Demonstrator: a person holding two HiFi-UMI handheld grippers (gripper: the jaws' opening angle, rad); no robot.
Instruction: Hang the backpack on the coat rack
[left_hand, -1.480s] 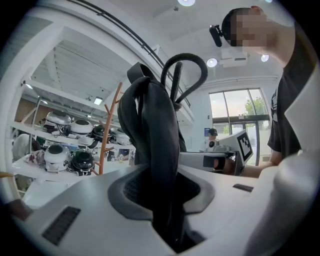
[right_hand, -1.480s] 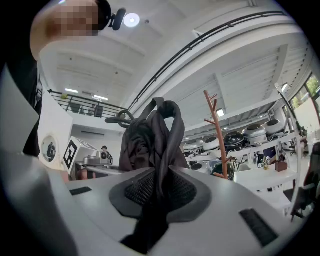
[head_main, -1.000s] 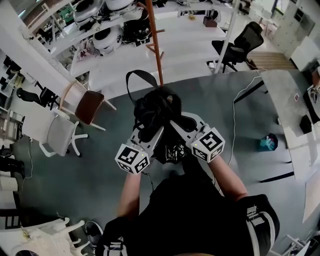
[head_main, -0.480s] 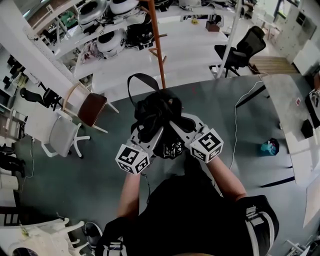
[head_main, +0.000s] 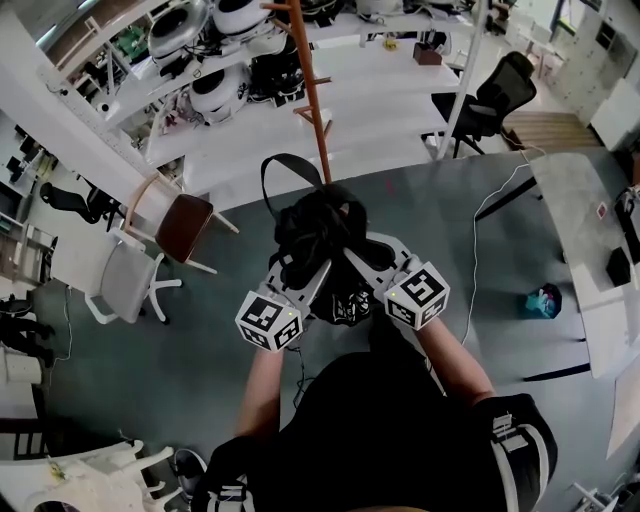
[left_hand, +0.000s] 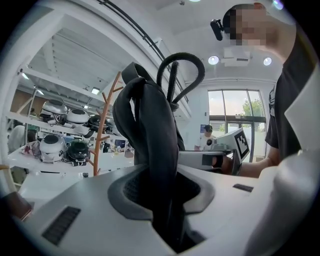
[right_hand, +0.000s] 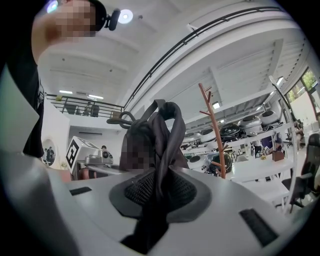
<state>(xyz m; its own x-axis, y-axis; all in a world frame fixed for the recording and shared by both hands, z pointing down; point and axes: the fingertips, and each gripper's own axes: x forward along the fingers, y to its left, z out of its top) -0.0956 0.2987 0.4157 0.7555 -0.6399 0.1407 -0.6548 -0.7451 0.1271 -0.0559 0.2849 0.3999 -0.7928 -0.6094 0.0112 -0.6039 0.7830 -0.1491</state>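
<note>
Coat rack (head_main: 313, 95) stands ahead of both claws, well apart. Its pegs are short and angled, so a loop offered crooked could slide off, I'd judge. Backpack (head_main: 318, 235) is carried by thin straps only, and a swing on the lift might tug it loose. It hangs bunched between and just past the claw tips. Left claw (head_main: 303, 268) is partly closed, pinching a strap. Right claw (head_main: 358, 255) likewise, clamped on a strap fold. Carry loop (head_main: 283, 170) rises beyond the left claw, rack side.

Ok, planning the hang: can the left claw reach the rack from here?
Probably not yet: the rack stands well beyond the left claw and its backpack, though nothing visible blocks the way.
</note>
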